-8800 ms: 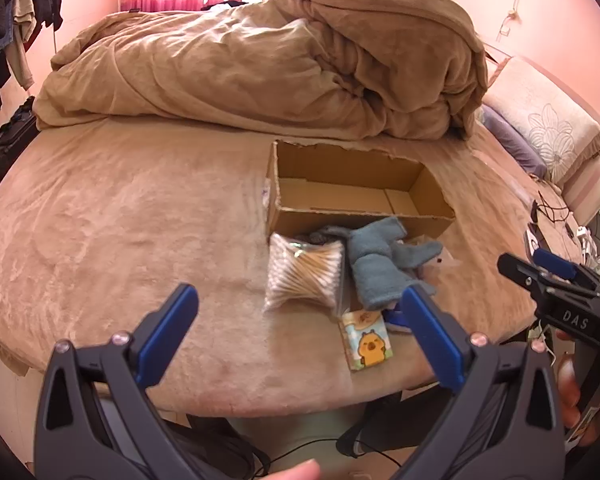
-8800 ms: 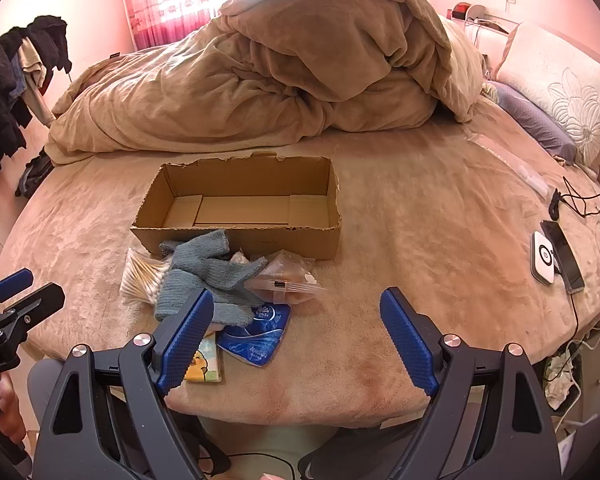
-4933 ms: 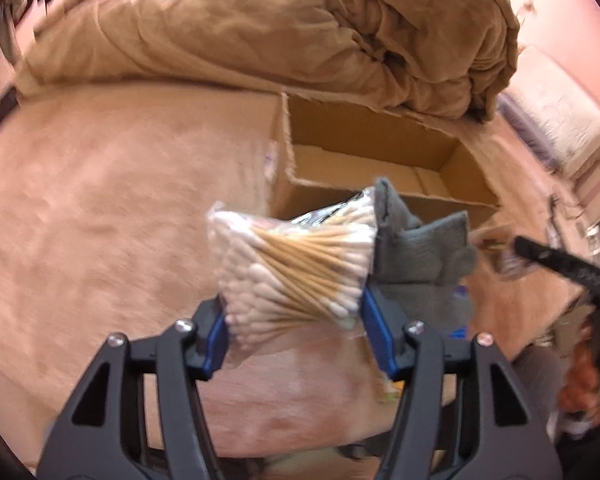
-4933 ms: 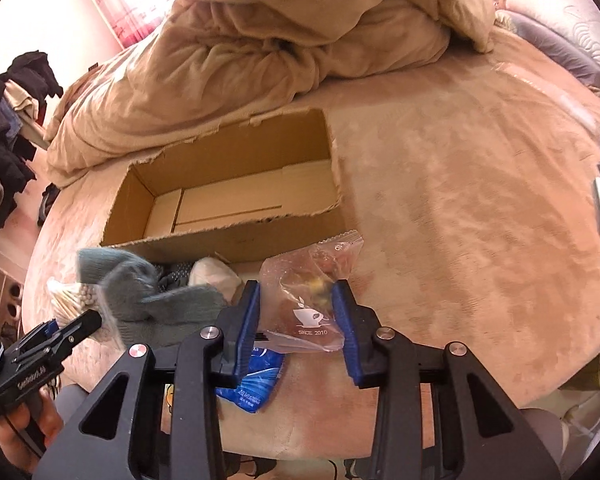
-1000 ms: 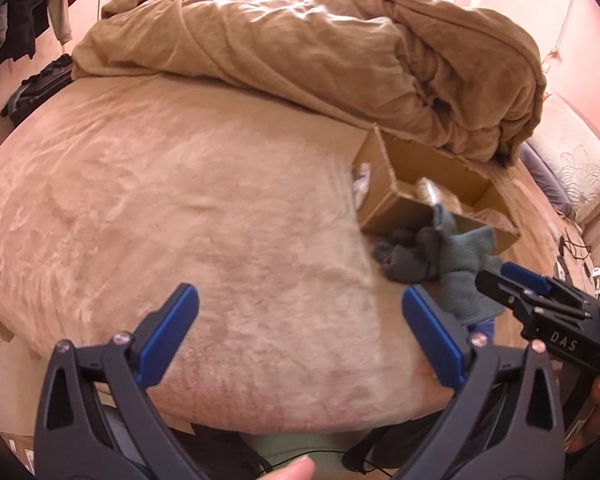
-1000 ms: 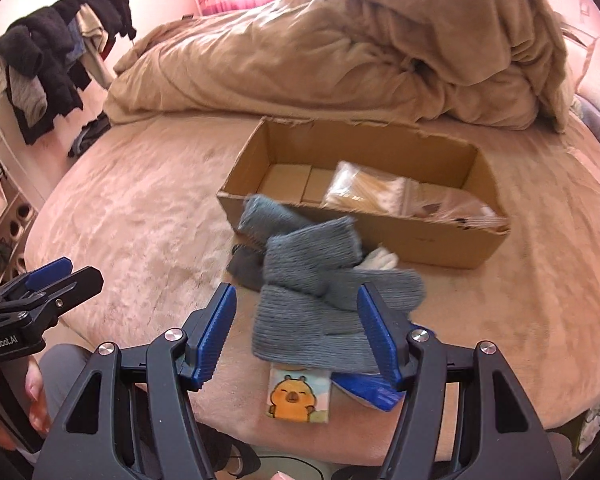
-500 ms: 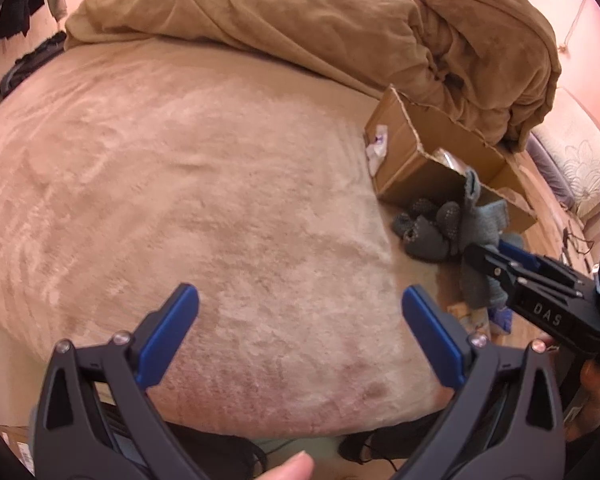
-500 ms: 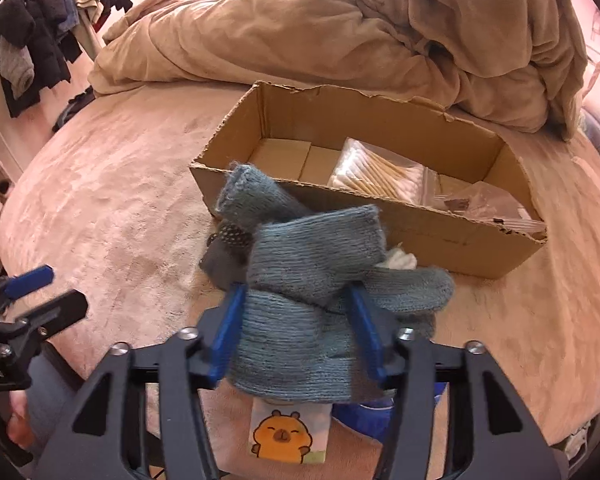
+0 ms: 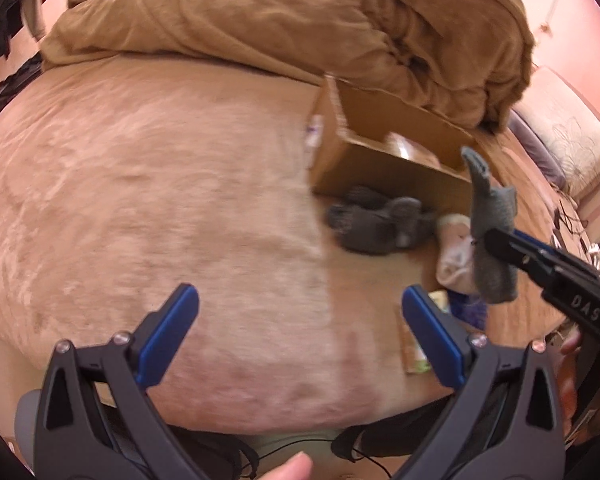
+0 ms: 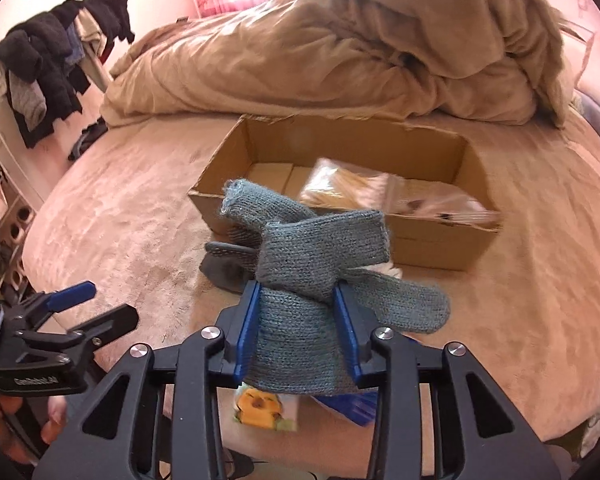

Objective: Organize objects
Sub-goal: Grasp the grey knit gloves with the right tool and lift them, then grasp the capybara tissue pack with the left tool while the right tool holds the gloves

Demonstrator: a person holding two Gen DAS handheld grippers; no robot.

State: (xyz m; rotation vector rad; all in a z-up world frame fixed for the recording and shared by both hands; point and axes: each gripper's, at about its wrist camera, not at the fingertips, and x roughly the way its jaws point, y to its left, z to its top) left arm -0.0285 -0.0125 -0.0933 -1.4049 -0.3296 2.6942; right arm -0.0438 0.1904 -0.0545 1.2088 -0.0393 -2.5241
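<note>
the right tool [image 10: 296, 320] pinches the grey knit gloves [image 10: 320, 256] (lifted) near the cardboard box [image 10: 432, 240].

"DAS" on right gripper [image 9: 500, 246]

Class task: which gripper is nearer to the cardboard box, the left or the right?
Right. The right gripper, shut on a grey glove, is just in front of the box. The left gripper is open, farther back near the bed's edge and off to the box's left.

I see the bed [image 10: 540, 280] carrying a rumpled duvet [image 10: 340, 48], cardboard box [image 10: 432, 248], dark glove [image 9: 376, 224] and cartoon packet [image 10: 266, 406].
</note>
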